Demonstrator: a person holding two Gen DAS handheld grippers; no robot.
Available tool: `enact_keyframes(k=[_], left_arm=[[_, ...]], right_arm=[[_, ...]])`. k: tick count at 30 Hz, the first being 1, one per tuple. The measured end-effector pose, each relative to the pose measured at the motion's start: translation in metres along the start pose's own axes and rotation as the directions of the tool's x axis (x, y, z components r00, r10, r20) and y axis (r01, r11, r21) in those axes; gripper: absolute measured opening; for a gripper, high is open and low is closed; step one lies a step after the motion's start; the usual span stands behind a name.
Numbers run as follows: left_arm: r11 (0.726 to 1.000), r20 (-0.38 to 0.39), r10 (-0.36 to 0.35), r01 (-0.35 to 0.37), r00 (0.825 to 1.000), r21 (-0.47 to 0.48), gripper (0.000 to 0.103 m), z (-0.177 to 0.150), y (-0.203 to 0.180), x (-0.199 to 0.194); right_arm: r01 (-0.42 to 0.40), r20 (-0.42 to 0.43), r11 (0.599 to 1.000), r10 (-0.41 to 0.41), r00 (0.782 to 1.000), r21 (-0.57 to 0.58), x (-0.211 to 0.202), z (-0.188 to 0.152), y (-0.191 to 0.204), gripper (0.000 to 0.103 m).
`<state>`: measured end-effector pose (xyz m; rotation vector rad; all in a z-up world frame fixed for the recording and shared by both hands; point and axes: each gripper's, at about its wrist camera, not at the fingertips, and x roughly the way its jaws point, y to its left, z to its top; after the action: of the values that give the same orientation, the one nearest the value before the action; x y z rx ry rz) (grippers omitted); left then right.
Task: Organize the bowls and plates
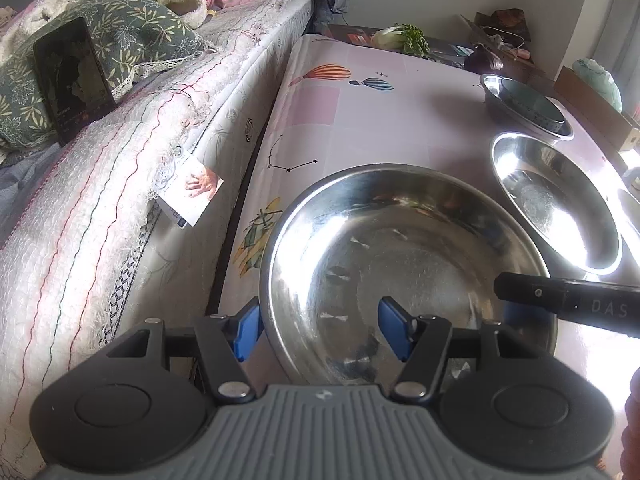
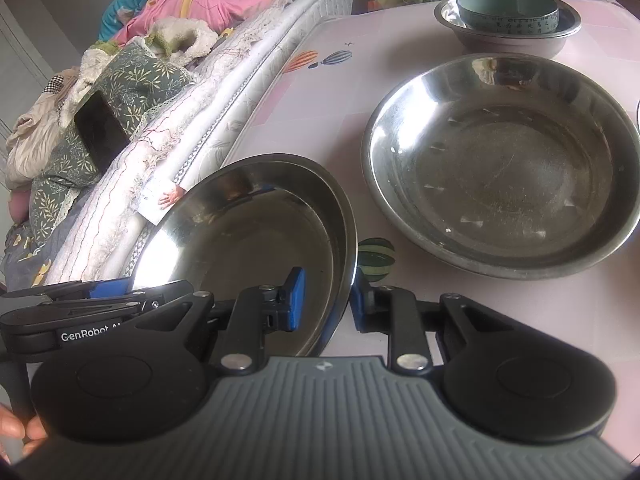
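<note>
A steel plate (image 1: 400, 256) lies near the table's left edge; it also shows in the right wrist view (image 2: 256, 240), tilted. My left gripper (image 1: 320, 328) straddles its near-left rim with a wide gap, one blue pad outside and one inside. My right gripper (image 2: 326, 304) straddles its right rim, pads close to the rim on both sides. A second steel plate (image 2: 504, 168) lies to the right; it also shows in the left wrist view (image 1: 556, 204). Farther back, a teal bowl (image 2: 508, 10) sits in a steel bowl (image 2: 508, 40).
The table (image 1: 360, 120) has a pink patterned cloth. A bed (image 1: 120, 160) with bedding and a black phone (image 1: 72, 76) runs along the table's left edge. Vegetables (image 1: 404, 38) and clutter lie beyond the far end. A white rim (image 2: 637, 114) shows at the right edge.
</note>
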<state>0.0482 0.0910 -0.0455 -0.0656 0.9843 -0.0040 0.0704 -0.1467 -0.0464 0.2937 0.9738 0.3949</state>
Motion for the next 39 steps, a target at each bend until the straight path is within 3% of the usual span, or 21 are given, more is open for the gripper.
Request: enact_keyframes(k=[5, 12, 15, 20, 25, 39], left_arm=[[0.999, 0.008, -0.041, 0.041, 0.999, -0.004, 0.062, -0.004, 0.003, -0.006], [1.0, 0.019, -0.023, 0.023, 1.0, 0.004, 0.061, 0.002, 0.004, 0.001], [1.0, 0.005, -0.028, 0.028, 1.0, -0.002, 0.056, 0.004, 0.005, 0.006], [1.0, 0.0, -0.017, 0.017, 1.0, -0.013, 0.055, 0.004, 0.004, 0.011], [1.0, 0.001, -0.004, 0.004, 1.0, -0.025, 0.045, 0.004, 0.006, 0.009], [1.0, -0.022, 0.007, -0.007, 1.0, -0.012, 0.046, 0.004, 0.003, 0.015]], right_arm=[[0.004, -0.002, 1.0, -0.004, 1.0, 0.014, -0.006, -0.005, -0.007, 0.023], [0.015, 0.027, 1.0, -0.015, 1.0, 0.016, -0.007, -0.001, -0.009, 0.023], [0.012, 0.027, 1.0, -0.012, 1.0, 0.017, -0.005, 0.0, -0.008, 0.023], [0.018, 0.029, 1.0, -0.018, 0.999, 0.012, -0.001, 0.0, -0.006, 0.023], [0.023, 0.031, 1.0, -0.023, 0.999, 0.009, -0.001, 0.0, -0.006, 0.022], [0.025, 0.032, 1.0, -0.026, 0.999, 0.015, 0.002, -0.001, -0.007, 0.02]])
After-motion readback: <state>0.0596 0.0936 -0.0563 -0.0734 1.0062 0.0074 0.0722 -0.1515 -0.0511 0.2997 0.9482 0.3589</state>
